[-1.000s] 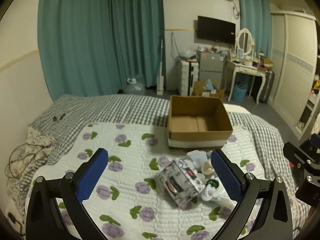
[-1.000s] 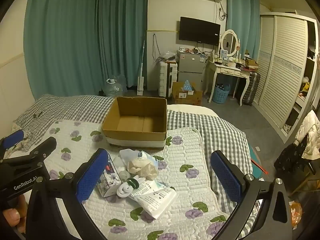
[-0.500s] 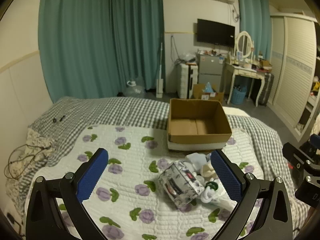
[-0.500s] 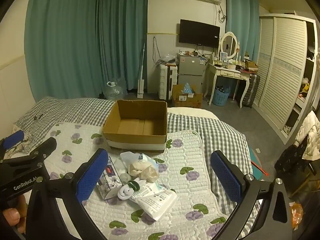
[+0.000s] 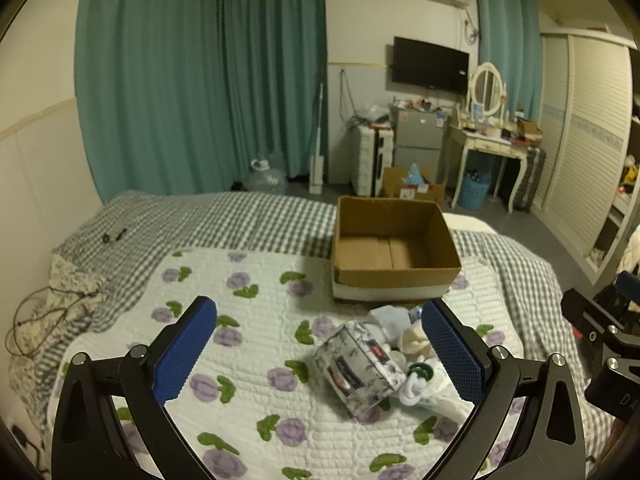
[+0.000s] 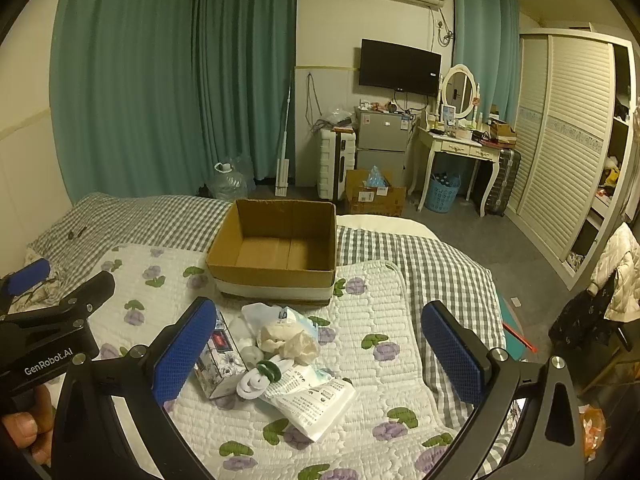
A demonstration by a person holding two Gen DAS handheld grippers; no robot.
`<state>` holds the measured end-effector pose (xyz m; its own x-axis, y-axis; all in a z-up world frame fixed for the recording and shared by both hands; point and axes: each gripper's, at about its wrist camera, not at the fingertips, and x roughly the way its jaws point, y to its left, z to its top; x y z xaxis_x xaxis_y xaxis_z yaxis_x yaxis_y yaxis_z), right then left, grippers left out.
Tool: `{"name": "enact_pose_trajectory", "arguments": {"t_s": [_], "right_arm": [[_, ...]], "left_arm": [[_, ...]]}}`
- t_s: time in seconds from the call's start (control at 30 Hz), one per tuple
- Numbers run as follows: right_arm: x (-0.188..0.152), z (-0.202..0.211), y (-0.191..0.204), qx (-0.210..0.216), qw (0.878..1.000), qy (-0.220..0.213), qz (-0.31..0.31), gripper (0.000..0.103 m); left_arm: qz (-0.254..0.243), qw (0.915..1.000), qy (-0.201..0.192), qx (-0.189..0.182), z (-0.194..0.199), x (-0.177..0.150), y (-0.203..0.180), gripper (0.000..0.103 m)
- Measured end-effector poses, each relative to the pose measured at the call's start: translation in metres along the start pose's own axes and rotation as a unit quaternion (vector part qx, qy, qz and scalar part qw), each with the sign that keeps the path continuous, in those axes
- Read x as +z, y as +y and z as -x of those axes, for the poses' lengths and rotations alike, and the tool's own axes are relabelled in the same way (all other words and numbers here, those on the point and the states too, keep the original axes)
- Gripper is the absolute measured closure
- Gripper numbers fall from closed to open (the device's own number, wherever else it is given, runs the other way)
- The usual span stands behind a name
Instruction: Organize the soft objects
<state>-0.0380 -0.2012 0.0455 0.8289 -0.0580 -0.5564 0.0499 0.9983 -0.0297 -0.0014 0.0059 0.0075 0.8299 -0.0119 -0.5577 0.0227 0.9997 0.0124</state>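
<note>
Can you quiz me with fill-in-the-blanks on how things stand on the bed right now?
1. The cardboard box on the bed is ____ inside.
2. Both the left gripper and the right gripper are ____, holding nothing.
3. The pile of soft things lies on the quilt printed with ____ flowers.
4. In the pile, the white pouch lies ____ from the box than the floral tissue pack.

Missing words: empty; open; purple; farther
</note>
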Motion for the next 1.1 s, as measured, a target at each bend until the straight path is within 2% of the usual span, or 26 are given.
{"name": "enact_pose_trajectory", "arguments": {"t_s": [1.1], "right_arm": [[0.003,0.0024,-0.0016,-0.002,1.0,-0.007,0.0,0.0]], "left_arm": [[0.004,1.0,0.0,-0.005,0.0029,0.0009,-0.0025,0.0]]}}
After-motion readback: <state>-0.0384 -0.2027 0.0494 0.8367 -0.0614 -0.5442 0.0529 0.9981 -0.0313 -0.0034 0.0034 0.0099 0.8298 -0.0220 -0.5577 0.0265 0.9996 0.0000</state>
